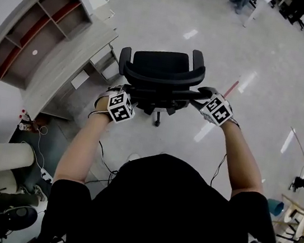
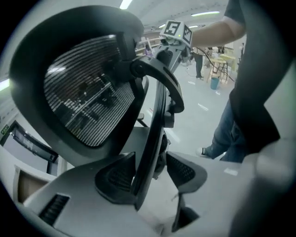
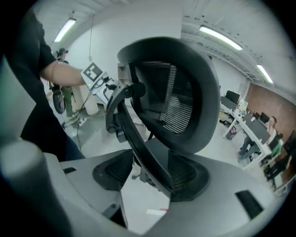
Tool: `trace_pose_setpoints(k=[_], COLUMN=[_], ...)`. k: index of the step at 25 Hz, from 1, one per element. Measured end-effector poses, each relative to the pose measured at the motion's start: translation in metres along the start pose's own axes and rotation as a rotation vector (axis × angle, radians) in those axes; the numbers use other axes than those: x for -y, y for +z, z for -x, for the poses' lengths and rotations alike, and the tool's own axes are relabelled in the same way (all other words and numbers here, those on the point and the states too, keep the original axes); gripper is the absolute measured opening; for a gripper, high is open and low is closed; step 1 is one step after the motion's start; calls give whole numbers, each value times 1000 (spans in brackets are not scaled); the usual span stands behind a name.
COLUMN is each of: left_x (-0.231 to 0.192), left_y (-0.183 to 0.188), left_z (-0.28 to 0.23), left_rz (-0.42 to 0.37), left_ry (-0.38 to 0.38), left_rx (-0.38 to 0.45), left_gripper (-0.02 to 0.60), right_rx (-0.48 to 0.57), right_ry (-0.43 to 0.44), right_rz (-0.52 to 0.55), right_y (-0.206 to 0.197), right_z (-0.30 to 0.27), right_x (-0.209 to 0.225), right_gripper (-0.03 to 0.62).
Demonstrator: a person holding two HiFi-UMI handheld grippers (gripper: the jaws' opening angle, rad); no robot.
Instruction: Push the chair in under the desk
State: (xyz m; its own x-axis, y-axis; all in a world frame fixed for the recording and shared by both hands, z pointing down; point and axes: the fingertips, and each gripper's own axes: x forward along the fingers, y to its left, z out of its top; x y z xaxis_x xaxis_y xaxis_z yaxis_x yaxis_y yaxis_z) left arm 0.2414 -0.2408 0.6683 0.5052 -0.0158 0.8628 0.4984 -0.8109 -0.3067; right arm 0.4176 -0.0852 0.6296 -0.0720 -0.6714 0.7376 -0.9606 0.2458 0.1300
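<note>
Straddling the chair (image 1: 161, 64) frame — left gripper (image 1: 135, 94), right gripper (image 1: 201, 93), jaws apart.

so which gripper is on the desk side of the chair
The left gripper, at the end of the chair back toward the desk; the right gripper is at the far end.

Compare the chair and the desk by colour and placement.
The chair is black; the desk is pale grey. The chair stands out on open floor, beside the desk, not under it; the desk bears a shelf unit, and the chair's seat is bare. Both stand on the same floor.
</note>
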Motion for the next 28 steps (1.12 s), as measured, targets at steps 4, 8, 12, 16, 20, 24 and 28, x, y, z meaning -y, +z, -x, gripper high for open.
trace_pose_setpoints(k=[4, 8, 12, 16, 20, 24, 28], left_x=[-2, 0, 1, 2, 3, -8, -16], left_y=[-6, -12, -18, -21, -25, -25, -27], left_z=[-18, -33, -47, -61, -70, -72, -72], left_rz=[-108, -185, -213, -217, -256, -274, -302], left_ry=[5, -8, -25, -40, -34, 34, 103], left_rx=[-93, -146, -182, -182, -220, -229, -236], left_gripper=[230, 230, 230, 230, 230, 160, 92], right_rx=[-132, -221, -291, -382, -430, -448, -457], right_ry=[-41, -41, -45, -53, -39, -41, -68], right_rz=[202, 337, 422, 527, 569, 594, 640], right_y=[-16, -31, -43, -59, -69, -71, -75], right_z=[-14, -31, -44, -58, -68, -73, -77], right_x=[6, 5, 10, 17, 18, 18, 18], right_gripper=[236, 238, 238, 238, 232, 202, 136])
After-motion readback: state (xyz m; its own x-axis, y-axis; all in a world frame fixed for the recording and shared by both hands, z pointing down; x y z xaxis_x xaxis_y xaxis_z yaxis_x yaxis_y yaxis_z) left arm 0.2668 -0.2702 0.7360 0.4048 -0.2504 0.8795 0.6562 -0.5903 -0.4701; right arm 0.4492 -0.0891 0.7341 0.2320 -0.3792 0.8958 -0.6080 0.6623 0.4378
